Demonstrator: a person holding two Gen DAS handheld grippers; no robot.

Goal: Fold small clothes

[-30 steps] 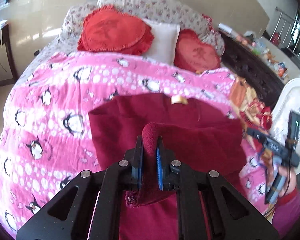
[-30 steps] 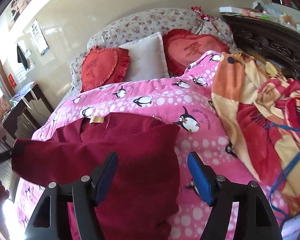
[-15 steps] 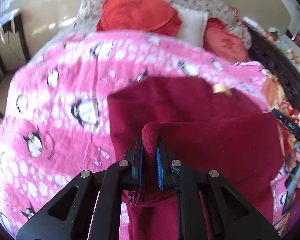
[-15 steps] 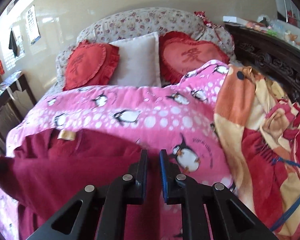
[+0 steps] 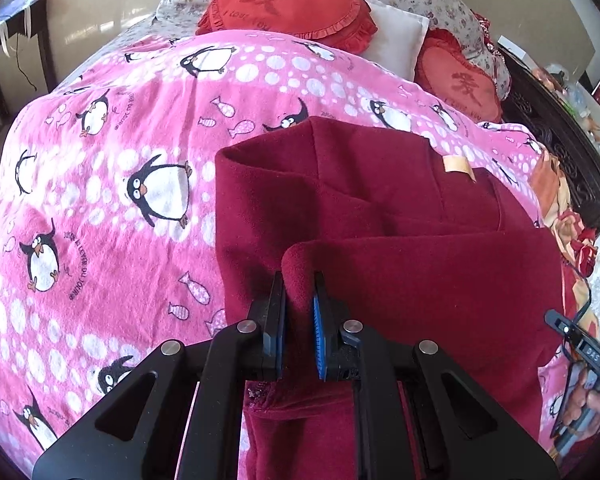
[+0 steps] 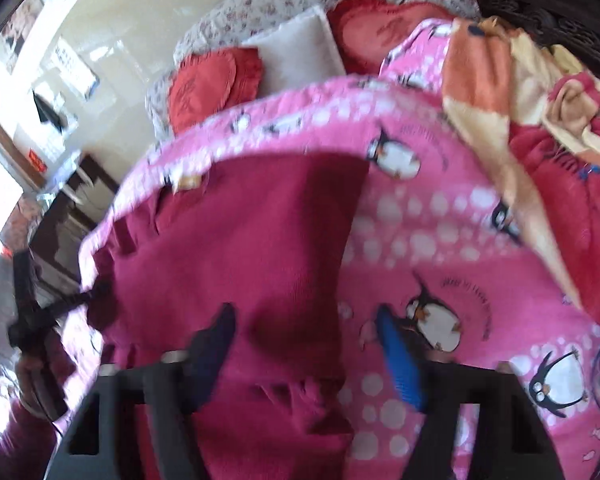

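Note:
A dark red garment (image 5: pixel 380 216) with a tan neck label (image 5: pixel 458 166) lies partly folded on the pink penguin blanket (image 5: pixel 100 168). My left gripper (image 5: pixel 299 280) is shut on a folded edge of the garment and holds it over the lower layer. In the blurred right wrist view the same garment (image 6: pixel 240 248) lies on the blanket (image 6: pixel 440 240). My right gripper (image 6: pixel 304 316) is open, its fingers astride the garment's right edge, gripping nothing. The right gripper's body shows at the left view's right edge (image 5: pixel 584 344).
Two red heart cushions (image 5: pixel 288 4) and a white pillow (image 5: pixel 396 36) lie at the bed head. An orange and red patterned blanket (image 6: pixel 540 92) is heaped on the right side. Dark wooden furniture (image 5: pixel 560 152) stands beyond it.
My right gripper, shut half a second ago, has opened and swung down over the garment's right edge. My left gripper has carried the held fold forward, closer to the bed.

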